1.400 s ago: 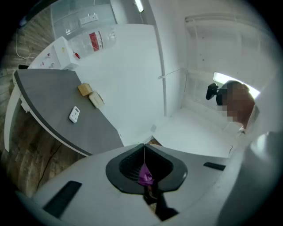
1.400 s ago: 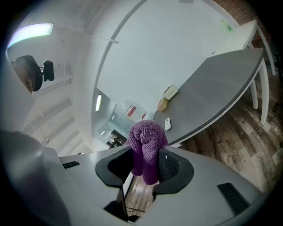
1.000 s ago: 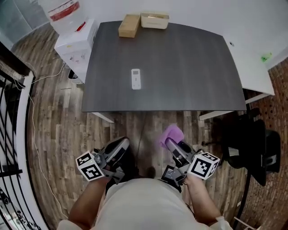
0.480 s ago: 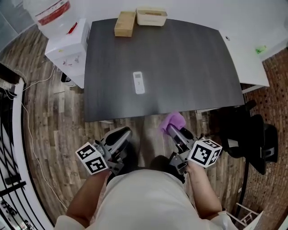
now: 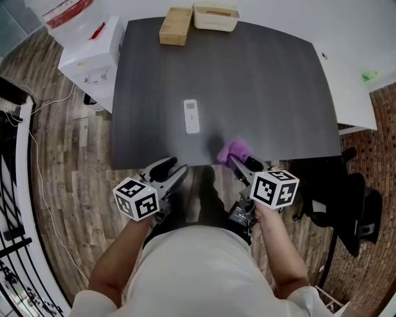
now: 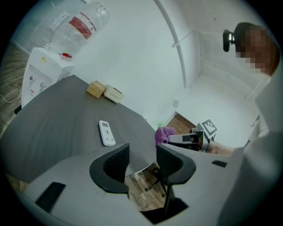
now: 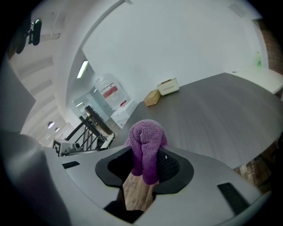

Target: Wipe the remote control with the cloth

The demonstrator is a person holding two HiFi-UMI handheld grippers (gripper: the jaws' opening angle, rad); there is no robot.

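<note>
A white remote control (image 5: 192, 116) (image 6: 106, 133) lies flat near the middle front of the dark grey table (image 5: 272, 86). My left gripper (image 5: 170, 171) (image 6: 138, 160) hangs at the table's front edge, short of the remote; its jaws are opening and hold nothing. My right gripper (image 5: 240, 162) (image 7: 146, 164) is shut on a bunched purple cloth (image 5: 234, 149) (image 7: 147, 143) (image 6: 164, 133), which sits just over the front edge, right of the remote.
A brown box (image 5: 176, 25) and a cream tray (image 5: 216, 16) stand at the table's far edge. A white water dispenser (image 5: 86, 49) stands left of the table, a white desk (image 5: 365, 68) and a black chair (image 5: 359, 204) to the right. Wooden floor lies below.
Both grippers have come forward from over the floor to the table's front edge, the cloth travelling with the right one. The left jaws, together before, now stand apart.
</note>
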